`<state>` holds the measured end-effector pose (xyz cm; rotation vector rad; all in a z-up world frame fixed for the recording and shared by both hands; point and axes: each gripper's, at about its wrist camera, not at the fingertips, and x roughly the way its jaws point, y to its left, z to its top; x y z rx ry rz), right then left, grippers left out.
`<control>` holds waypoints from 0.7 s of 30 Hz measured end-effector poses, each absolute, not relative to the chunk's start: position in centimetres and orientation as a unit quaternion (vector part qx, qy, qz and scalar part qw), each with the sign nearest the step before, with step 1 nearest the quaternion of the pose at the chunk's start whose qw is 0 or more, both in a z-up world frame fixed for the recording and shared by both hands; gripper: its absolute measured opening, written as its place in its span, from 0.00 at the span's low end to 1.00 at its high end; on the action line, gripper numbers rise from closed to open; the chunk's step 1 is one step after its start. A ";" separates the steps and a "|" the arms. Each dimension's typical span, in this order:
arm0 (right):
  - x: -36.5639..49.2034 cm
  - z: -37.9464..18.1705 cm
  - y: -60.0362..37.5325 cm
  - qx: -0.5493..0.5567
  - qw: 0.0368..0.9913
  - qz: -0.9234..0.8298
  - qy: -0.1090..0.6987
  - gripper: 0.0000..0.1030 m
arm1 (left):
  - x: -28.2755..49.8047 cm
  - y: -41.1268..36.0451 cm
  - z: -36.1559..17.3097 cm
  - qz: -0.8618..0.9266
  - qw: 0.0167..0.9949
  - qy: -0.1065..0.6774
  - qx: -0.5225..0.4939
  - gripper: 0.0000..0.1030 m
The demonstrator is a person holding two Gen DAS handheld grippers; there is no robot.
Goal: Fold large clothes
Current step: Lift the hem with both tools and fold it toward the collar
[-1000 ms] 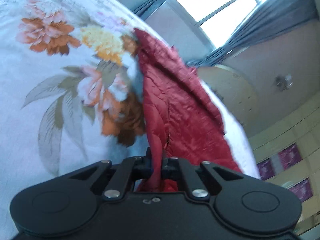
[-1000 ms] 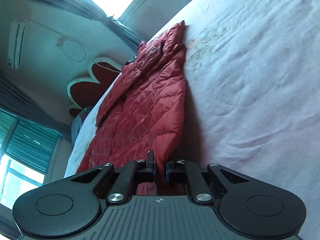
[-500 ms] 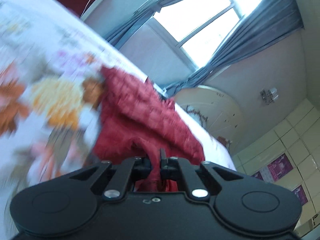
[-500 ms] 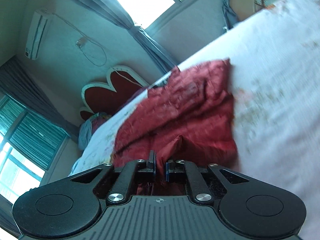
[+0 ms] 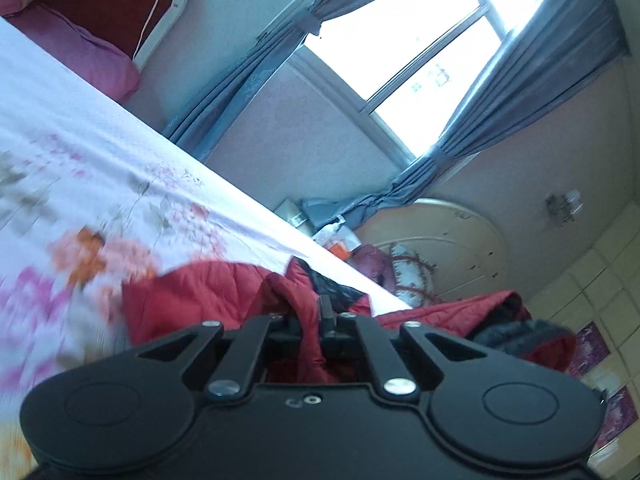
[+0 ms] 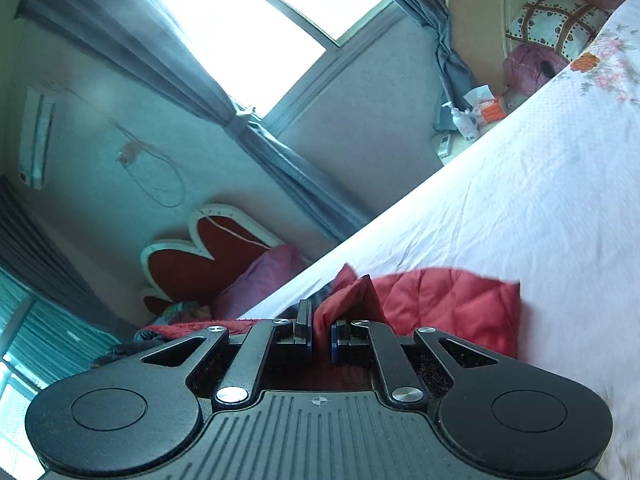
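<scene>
A red quilted jacket (image 5: 200, 292) lies bunched on the floral bedsheet (image 5: 80, 168), with dark lining and a fur-trimmed part (image 5: 516, 332) showing at the right. My left gripper (image 5: 310, 320) is shut on a fold of the red fabric, which rises between its fingers. In the right wrist view the same jacket (image 6: 448, 300) lies doubled over on the white sheet (image 6: 520, 200). My right gripper (image 6: 320, 336) is shut on a pinched edge of it. The jacket's lower part is hidden behind both gripper bodies.
A red heart-shaped headboard (image 6: 200, 256) and purple pillows (image 6: 264, 276) stand at the bed's head. A window with grey curtains (image 5: 420, 52) faces me. Beyond the bed's far edge a bedside surface holds bottles and boxes (image 6: 472, 116), beside a cream round cabinet (image 5: 452, 240).
Both grippers have swept across the bed and risen, carrying their jacket edges over the rest of the garment. The jacket now looks doubled and short. The views tipped up toward the window.
</scene>
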<state>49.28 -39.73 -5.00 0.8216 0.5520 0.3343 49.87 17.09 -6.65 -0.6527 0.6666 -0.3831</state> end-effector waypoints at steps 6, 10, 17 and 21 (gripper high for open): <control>55.5 -9.1 -40.5 0.406 0.863 0.095 0.285 0.72 | 54.5 17.4 -10.6 -0.179 0.864 0.323 -0.343 0.47; 56.5 -10.4 -41.2 0.390 0.873 0.079 0.281 0.86 | 54.8 17.4 -11.1 -0.152 0.885 0.312 -0.311 0.84; 59.8 -12.8 -39.6 0.297 0.884 0.068 0.354 0.86 | 59.2 16.4 -13.1 -0.125 0.878 0.418 -0.198 0.66; 61.9 -14.6 -37.4 0.242 0.882 0.071 0.398 0.53 | 60.2 15.3 -13.8 -0.116 0.878 0.440 -0.152 0.43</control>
